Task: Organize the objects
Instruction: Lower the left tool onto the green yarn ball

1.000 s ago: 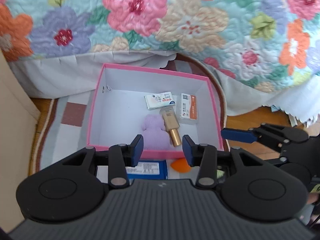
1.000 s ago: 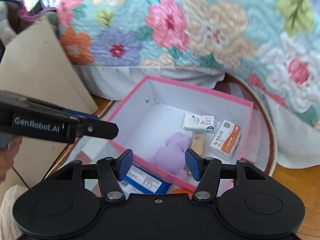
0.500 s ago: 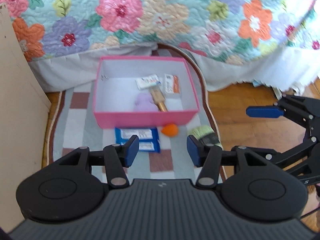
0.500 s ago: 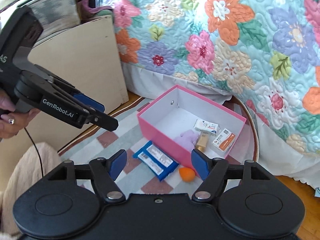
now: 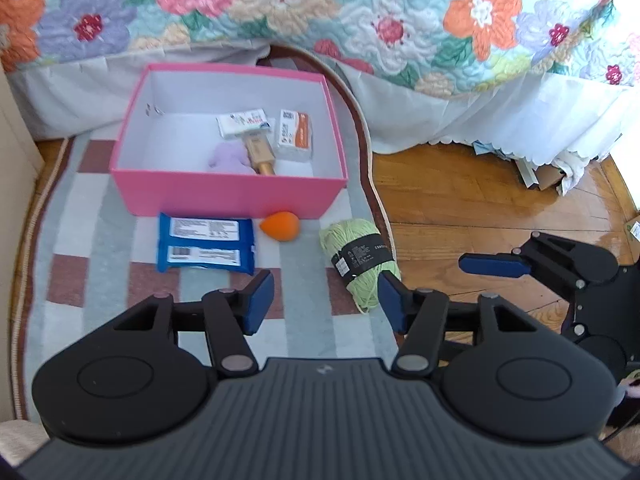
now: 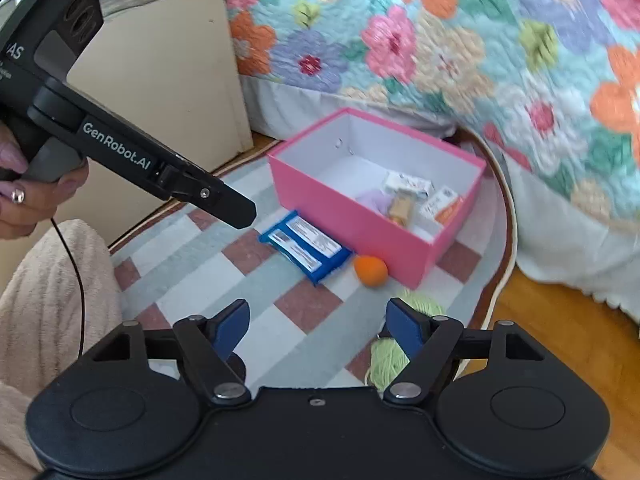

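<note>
Pink box (image 5: 224, 196) sits on a checked rug (image 5: 100, 232) beside a floral quilt (image 5: 320, 12), holding a purple toy (image 5: 228, 158), a gold bottle (image 5: 260, 154) and two small cartons. Just outside its near wall lie blue wipes (image 5: 206, 246), an orange sponge (image 5: 279, 225) and green yarn (image 5: 362, 258). Left gripper (image 5: 326, 300) and right gripper (image 6: 318, 326) hover above the rug, jaws opening with nothing between them.

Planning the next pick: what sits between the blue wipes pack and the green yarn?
The orange sponge lies between the blue wipes pack and the green yarn, against the pink box front; clearest in the left wrist view.
</note>
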The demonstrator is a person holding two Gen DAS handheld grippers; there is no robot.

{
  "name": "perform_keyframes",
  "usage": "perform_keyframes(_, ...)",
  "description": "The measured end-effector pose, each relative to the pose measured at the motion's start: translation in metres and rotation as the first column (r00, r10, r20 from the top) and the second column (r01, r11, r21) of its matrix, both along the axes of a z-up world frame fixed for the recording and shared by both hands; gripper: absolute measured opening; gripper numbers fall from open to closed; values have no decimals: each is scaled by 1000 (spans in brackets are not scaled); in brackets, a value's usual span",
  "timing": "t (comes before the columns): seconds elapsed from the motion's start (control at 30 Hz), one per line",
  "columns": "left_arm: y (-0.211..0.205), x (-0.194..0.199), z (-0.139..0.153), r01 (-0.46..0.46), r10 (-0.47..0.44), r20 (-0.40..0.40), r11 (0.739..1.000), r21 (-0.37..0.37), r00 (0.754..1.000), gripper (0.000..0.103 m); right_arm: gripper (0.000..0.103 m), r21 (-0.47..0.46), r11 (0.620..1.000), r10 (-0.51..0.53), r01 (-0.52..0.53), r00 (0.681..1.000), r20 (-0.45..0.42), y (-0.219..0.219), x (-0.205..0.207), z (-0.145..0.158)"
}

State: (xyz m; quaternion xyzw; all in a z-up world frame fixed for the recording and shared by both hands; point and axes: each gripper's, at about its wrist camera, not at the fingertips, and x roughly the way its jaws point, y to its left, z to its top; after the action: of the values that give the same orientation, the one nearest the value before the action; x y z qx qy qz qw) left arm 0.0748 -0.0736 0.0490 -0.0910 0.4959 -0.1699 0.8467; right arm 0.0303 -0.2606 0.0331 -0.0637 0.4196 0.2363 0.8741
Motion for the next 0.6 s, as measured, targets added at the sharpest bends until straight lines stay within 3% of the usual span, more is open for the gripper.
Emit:
perform_keyframes(0.2,-16,22,-44,15,-15,23,1000,-21,1000,58,83,-38,997,-74,74,997,8,-14,8,-48)
perform_keyframes(0.4,-23,42,-88,9,-11,-26,997,-82,1000,59,83,-24,986,-168,167,985,-30,-27,21,-83)
perform_keyframes(0.6,-43,58,-129,-3,-13,-81,981,-192,997,59,83,-57,975,-214,216,976,38,-33,31,-111)
